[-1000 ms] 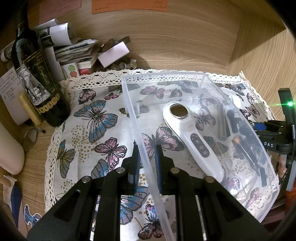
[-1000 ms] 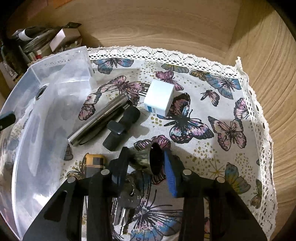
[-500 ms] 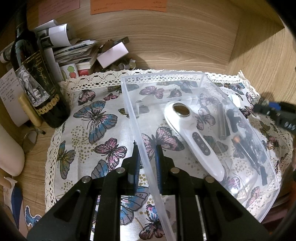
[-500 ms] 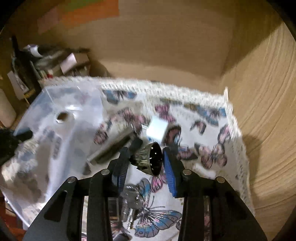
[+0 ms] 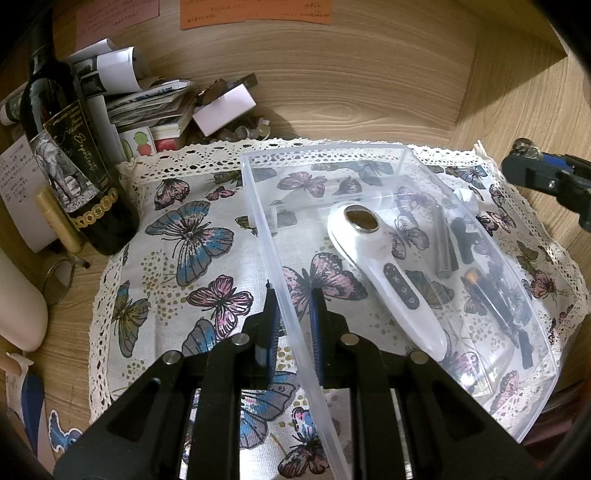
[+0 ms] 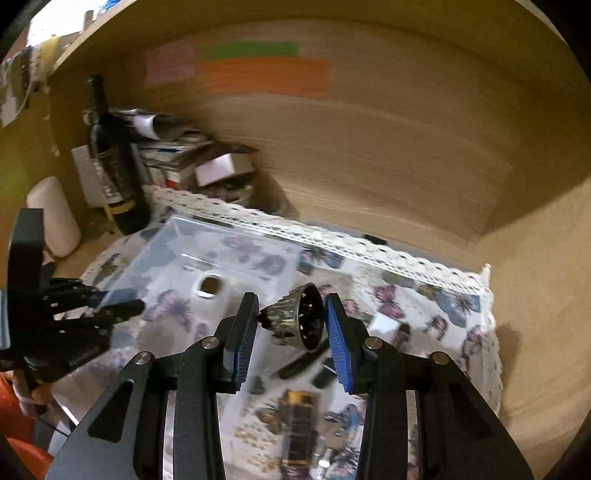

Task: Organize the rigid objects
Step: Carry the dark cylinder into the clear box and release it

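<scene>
While both tongs were occupied, the scene read as follows, near to far.

Left gripper (image 5: 291, 314): its two fingers were closed over the near-left wall of the clear plastic bin (image 5: 258, 206), one finger outside the wall and one inside.

Right gripper (image 6: 290, 332): held well above the cloth, its blue pads pinched a small ribbed metal cup (image 6: 299, 323); the cup's axis lay roughly sideways and its dark open mouth faced right, toward the right pad.

Bin contents: a white handheld device (image 5: 384, 273) lay flat on the floor of the bin, long axis running near-right to far-left, round metal head at the far end, dark button strip on the handle.

Right of the bin, seen through its wall: a metal tube (image 5: 441, 243) and a black piece (image 5: 463, 240), both lying roughly near-to-far.

Cloth: a butterfly-print tablecloth (image 5: 192, 240) with a lace edge lay under the bin.

Far left: a dark wine bottle (image 5: 70, 166) stood upright; its label showed "APPELLATION" and a script name I could not read surely.

Back wall: an orange note (image 5: 255, 13), writing too small to read.
</scene>
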